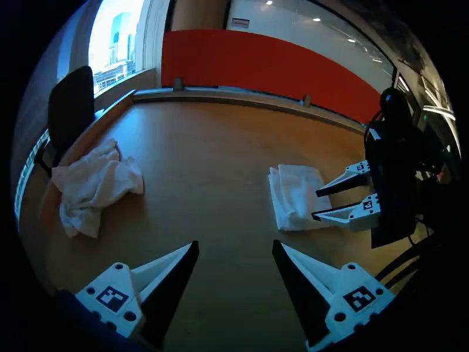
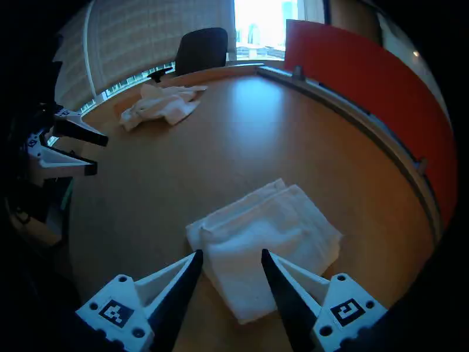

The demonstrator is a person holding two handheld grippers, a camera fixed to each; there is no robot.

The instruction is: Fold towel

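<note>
A white towel, folded into a flat rectangle (image 2: 269,240), lies on the wooden table (image 2: 246,135); the left gripper view has the same folded towel (image 1: 296,196) at centre right. My right gripper (image 2: 231,253) is open, its fingertips spread just over the towel's near edge and not pressing on it. From the left gripper view that right gripper (image 1: 316,205) sits at the towel's right side. My left gripper (image 1: 234,246) is open over bare table, nothing between its fingers. A second white towel lies crumpled (image 1: 94,185) by the table's far edge, seen again as a crumpled heap (image 2: 161,104).
A black office chair (image 1: 70,108) stands behind the crumpled towel, by the window. A red partition (image 1: 264,64) runs along the table's far side. Bare wood spreads between the two towels. The left gripper (image 2: 101,155) appears at the left edge of the right gripper view.
</note>
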